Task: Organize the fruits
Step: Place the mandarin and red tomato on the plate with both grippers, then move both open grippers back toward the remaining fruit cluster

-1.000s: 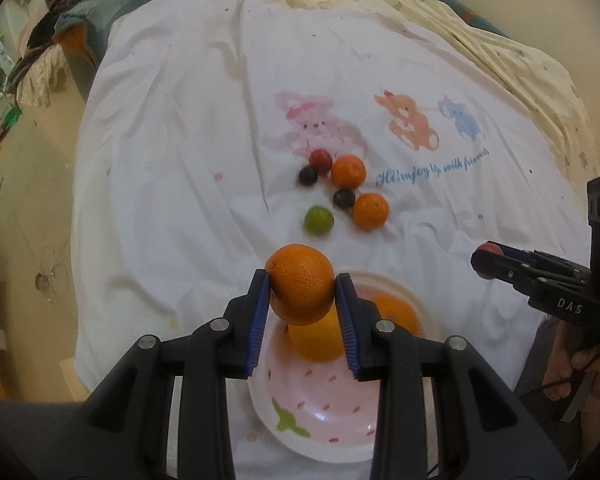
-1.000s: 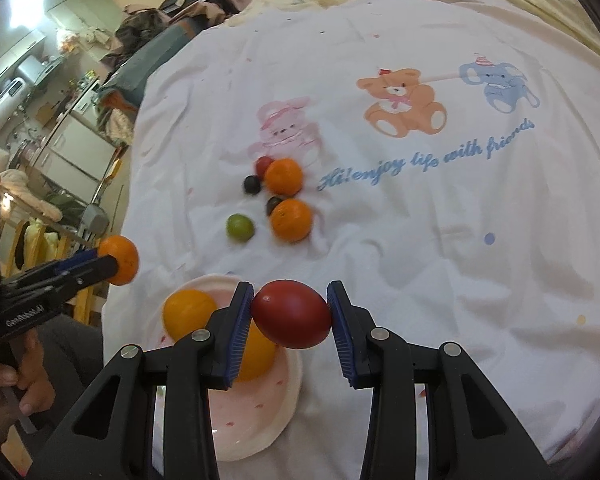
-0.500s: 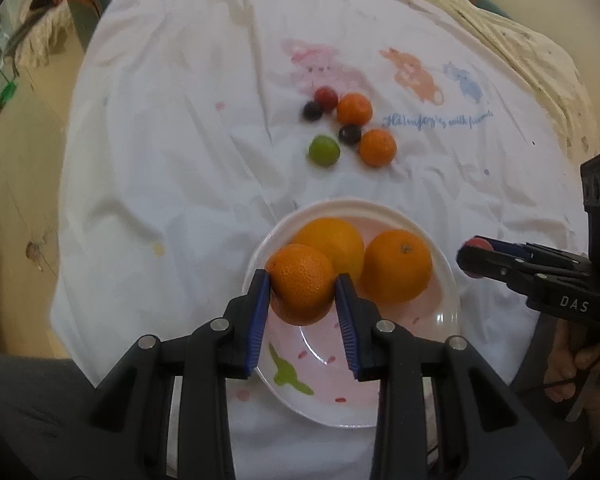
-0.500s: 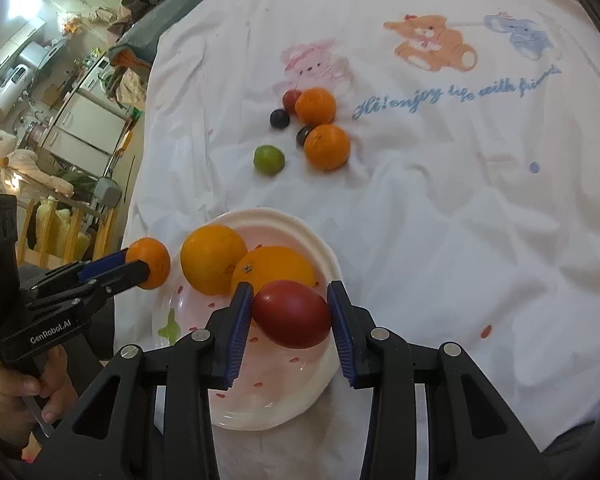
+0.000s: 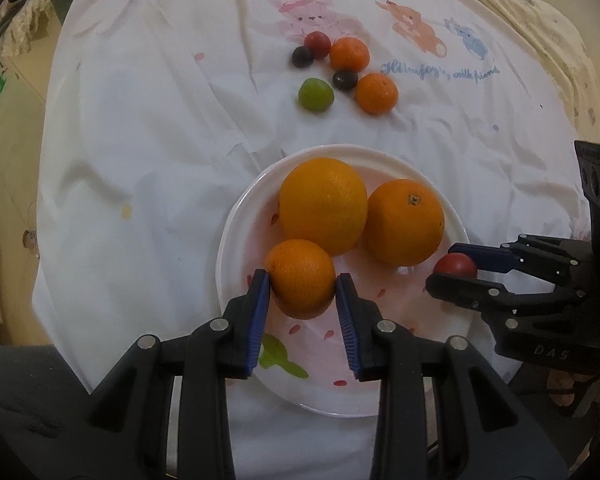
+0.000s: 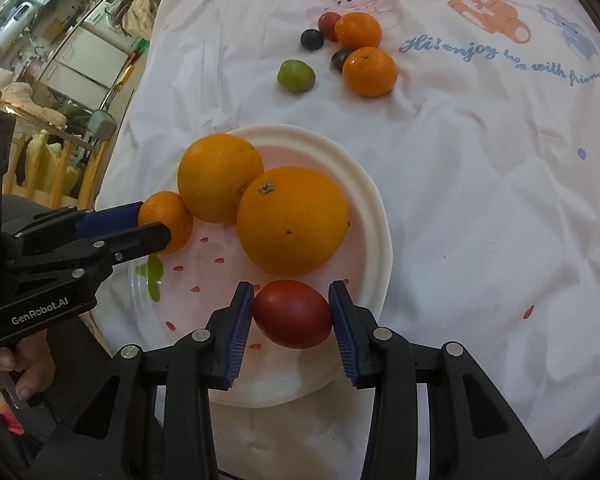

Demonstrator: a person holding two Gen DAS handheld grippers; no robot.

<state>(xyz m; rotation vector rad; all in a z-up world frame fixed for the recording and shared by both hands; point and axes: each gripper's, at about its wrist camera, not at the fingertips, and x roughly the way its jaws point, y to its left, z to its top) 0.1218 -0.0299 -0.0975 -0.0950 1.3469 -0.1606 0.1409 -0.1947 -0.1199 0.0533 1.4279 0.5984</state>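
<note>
Right wrist view: my right tongs [image 6: 292, 314] are easing open around the red fruit [image 6: 293, 314] over the plate [image 6: 374, 216], left tongs [image 5: 302, 282] pinching the small orange [image 5: 301, 276], so I'd lower both gently before letting go.

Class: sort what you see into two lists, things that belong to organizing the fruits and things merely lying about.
Job:
plate
two large oranges
small orange
red fruit
loose fruits

Lying about:
printed cloth
household clutter

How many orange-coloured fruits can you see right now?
5: two large round oranges on the pink plate, one small mandarin gripped in the left tongs above it, two small mandarins on the white cloth. None seem hidden.
</note>
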